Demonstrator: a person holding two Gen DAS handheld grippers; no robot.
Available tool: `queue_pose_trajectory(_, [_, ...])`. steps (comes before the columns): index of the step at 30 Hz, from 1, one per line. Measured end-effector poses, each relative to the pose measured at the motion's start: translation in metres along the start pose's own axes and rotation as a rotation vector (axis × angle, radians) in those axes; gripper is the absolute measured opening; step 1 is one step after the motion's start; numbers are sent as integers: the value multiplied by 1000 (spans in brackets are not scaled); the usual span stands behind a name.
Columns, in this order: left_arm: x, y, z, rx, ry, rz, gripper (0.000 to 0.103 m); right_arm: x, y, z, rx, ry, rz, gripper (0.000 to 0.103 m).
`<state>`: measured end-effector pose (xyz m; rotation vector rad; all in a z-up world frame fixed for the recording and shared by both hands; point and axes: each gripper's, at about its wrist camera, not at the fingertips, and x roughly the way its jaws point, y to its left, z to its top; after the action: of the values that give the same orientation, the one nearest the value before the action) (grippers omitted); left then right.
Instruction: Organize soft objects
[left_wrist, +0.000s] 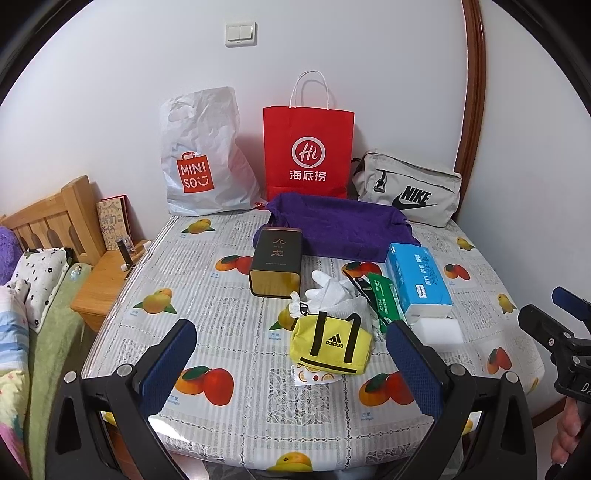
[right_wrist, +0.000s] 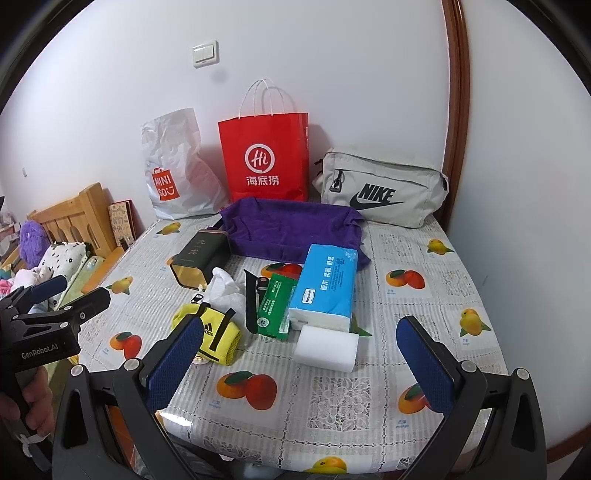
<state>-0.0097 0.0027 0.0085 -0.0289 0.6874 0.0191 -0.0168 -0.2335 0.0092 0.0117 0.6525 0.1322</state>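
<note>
A blue padded finger hides part of the small yellow fabric bag (right_wrist: 218, 334). The folded purple towel (left_wrist: 340, 229) covers the red paper bag's (left_wrist: 308, 147) base.

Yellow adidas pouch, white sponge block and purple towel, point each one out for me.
yellow adidas pouch (left_wrist: 330, 345): left wrist view, on its front by the logo.
white sponge block (right_wrist: 327, 346): right wrist view, on its top face.
purple towel (right_wrist: 291, 229): right wrist view, on its middle.
</note>
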Motion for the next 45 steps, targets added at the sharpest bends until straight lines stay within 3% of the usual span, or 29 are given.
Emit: queue_pose_trajectory(45, [-6, 9, 5, 6, -9, 7, 103, -6, 2, 0, -7, -4, 4, 103])
